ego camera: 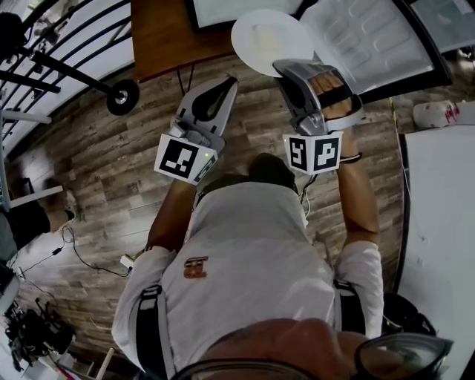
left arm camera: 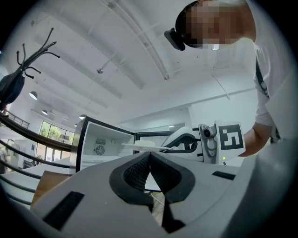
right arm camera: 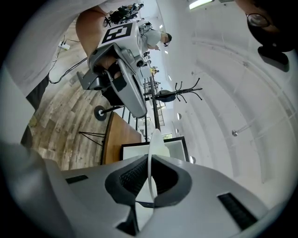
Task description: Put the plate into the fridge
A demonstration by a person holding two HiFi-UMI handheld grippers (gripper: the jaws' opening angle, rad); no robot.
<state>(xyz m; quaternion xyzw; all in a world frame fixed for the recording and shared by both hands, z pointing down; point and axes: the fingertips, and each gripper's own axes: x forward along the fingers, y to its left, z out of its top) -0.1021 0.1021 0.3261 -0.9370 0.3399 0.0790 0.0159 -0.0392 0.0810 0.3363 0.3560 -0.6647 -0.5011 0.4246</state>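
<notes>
Head view: the plate hangs over the plank floor, just short of the open fridge. The fridge door is swung out to the right.
Right gripper: jaws pinched almost together on the plate's near rim, with the disc sticking out ahead of the tips.
Left gripper: jaws pressed against each other with nothing between them. It sits beside the right one, clear of the plate.
Key relation: the fridge opening lies straight ahead of the plate. Seen from the left gripper view the plate is edge-on and about level, so it should slide in flat.
Nearer arm: the right, which carries the plate.
Materials: thin, round, glossy white plate with a shallow well, likely slippery in a rim pinch. The jaw pads are ribbed and black. The fridge lining is smooth and white inside a dark frame.
</notes>
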